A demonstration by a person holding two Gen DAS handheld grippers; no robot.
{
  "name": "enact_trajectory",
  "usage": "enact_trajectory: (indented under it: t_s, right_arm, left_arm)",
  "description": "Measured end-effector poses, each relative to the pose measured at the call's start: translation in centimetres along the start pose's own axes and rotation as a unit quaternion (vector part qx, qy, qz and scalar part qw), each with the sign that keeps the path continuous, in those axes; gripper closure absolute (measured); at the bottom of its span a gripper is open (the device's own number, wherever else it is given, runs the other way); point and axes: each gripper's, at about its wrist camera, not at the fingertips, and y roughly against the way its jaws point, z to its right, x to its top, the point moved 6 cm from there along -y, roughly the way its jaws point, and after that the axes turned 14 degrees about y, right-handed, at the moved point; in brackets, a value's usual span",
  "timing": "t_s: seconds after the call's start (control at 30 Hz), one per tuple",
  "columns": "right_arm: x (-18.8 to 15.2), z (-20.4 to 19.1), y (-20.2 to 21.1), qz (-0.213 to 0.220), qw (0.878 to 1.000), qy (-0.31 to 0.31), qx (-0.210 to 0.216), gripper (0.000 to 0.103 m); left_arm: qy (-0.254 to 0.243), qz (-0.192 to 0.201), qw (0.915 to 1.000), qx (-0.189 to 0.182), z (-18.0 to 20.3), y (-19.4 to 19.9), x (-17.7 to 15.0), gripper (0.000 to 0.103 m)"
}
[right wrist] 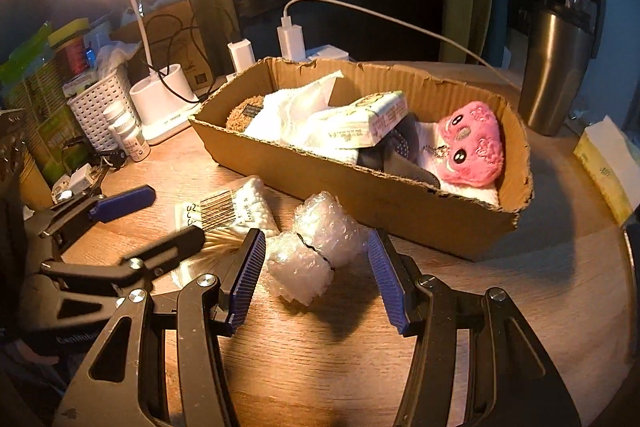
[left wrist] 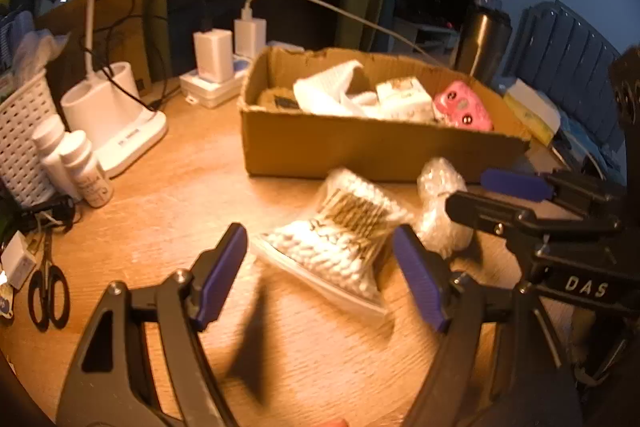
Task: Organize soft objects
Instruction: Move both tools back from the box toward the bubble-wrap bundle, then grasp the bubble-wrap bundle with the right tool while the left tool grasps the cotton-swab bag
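- My left gripper [left wrist: 320,267] hangs over the desk [left wrist: 168,211] with its blue pads spread wide, holding nothing; the bag of cotton swabs [left wrist: 340,239] lies flat on the wood between and just beyond the fingertips, not touched by either pad as far as I can tell.
- My right gripper [right wrist: 316,271] is likewise spread apart and empty, its pads on either side of the bubble-wrap bundle [right wrist: 316,247], which rests on the desk; I cannot tell whether a pad brushes it.
- The swab bag and the bubble wrap lie just beside each other, both close to the near wall of the cardboard box [right wrist: 400,211].
- In the left wrist view my right gripper reaches in from the right, one finger over the bubble wrap.
- The box sits toward the back of the desk and holds a pink plush [right wrist: 472,143] at its right end, a tissue pack [right wrist: 368,123] and white cloth [right wrist: 292,115] in the middle, and a brown fuzzy thing [right wrist: 242,115] at its left end.
- Behind the box's left end stand white chargers [left wrist: 228,47] with a cable.
- Toward the desk's left edge: a white lamp base [left wrist: 116,115], two small white bottles [left wrist: 76,163], a white lattice basket [left wrist: 24,135] and black scissors [left wrist: 48,287].
- A steel tumbler [right wrist: 556,67] stands near the back right edge, a tissue box [right wrist: 612,167] nearer at the right edge.
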Motion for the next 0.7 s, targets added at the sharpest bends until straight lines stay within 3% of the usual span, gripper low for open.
enact_trajectory:
  t_s: [0.37, 0.7]
  right_arm:
    - [-0.6, 0.8, -1.2, -0.010, 0.999, -0.016, 0.029, 0.048]
    - [-1.2, 0.7, -1.2, -0.008, 0.998, -0.014, 0.054, 0.071]
  left_arm:
    - [-0.048, -0.027, 0.9979, 0.033, 1.4, -2.3, -0.6, 0.027]
    - [-0.069, -0.030, 0.9959, 0.051, 2.0, -3.2, -0.5, 0.027]
